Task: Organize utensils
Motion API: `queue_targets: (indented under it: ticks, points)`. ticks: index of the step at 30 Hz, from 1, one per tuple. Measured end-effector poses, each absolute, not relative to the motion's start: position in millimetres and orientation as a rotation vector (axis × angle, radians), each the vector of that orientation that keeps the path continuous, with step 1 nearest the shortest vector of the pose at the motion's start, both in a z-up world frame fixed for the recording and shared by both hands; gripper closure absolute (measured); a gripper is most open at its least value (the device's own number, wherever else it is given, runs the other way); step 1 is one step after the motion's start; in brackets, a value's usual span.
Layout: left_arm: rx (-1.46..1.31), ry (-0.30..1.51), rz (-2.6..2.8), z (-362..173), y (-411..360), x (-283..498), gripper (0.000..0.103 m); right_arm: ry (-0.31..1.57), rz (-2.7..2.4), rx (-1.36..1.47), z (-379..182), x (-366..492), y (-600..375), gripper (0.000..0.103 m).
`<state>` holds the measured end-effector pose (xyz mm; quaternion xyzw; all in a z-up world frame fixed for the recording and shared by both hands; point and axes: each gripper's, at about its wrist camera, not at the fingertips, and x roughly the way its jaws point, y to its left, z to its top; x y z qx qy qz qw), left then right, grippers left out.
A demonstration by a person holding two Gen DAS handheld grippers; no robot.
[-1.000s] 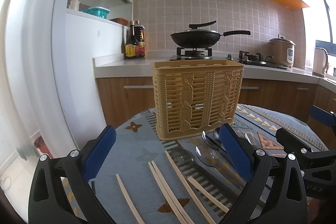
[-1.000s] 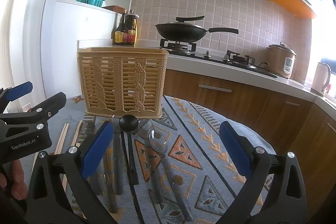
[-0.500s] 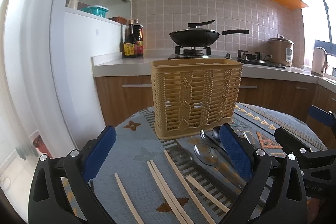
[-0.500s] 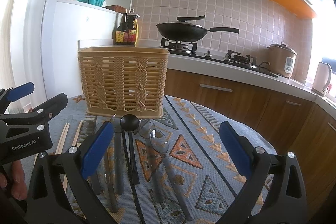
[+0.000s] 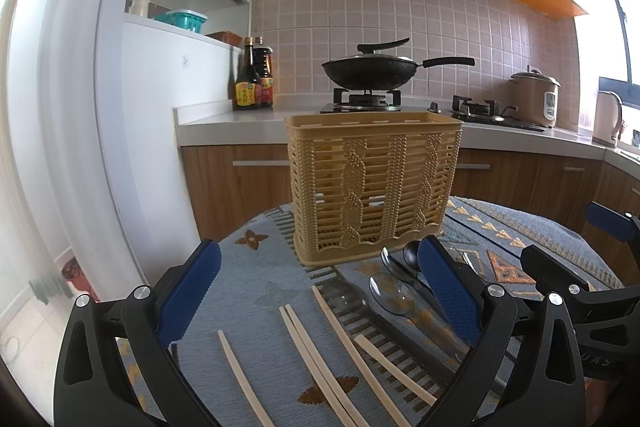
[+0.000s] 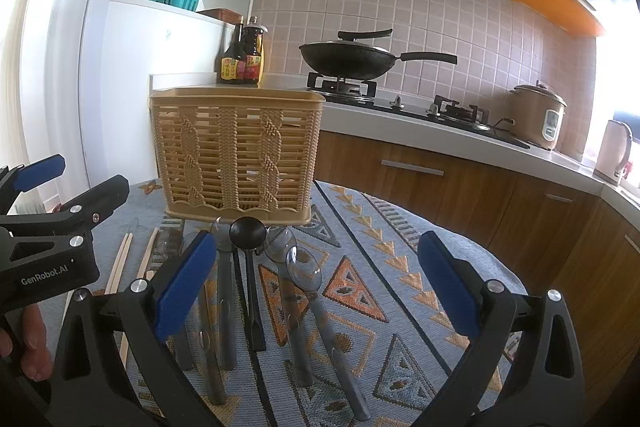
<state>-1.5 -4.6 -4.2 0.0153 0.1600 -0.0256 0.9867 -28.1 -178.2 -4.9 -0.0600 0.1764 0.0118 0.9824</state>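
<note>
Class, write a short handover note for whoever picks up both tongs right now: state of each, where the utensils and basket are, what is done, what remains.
Left tongs: open, empty, hovering over the chopsticks.
Right tongs: open, empty, hovering over the spoons.
Basket: upright on the patterned tablecloth, behind the utensils; nothing sticks out of its top.
Chopsticks lie loose on the left, spoons, including a black spoon, in a row on the right.
Done: nothing looks sorted yet.
Left: grip each utensil and stand it in the basket.
</note>
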Motion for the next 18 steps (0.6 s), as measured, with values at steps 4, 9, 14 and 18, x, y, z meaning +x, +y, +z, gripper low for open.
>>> queue_targets:
  ticks: [4,9,14,18]
  points:
    - [0.030,0.322,-0.051,-3.9,-4.4,-1.3,0.007,0.356,0.024,-0.120,-4.8,-28.0,-177.9,0.007]
    - [0.021,0.324,-0.045,-2.7,-2.5,-1.3,0.007,0.356,0.024,-0.121,-4.6,-28.1,-177.8,0.007]
    - [0.028,0.322,-0.046,-2.7,-2.9,-2.1,0.007,0.357,0.024,-0.120,-4.3,-27.7,-178.6,0.007]
    - [0.030,0.321,-0.048,-3.2,-3.1,-1.8,0.007,0.358,0.024,-0.120,-4.3,-27.6,-178.4,0.007]
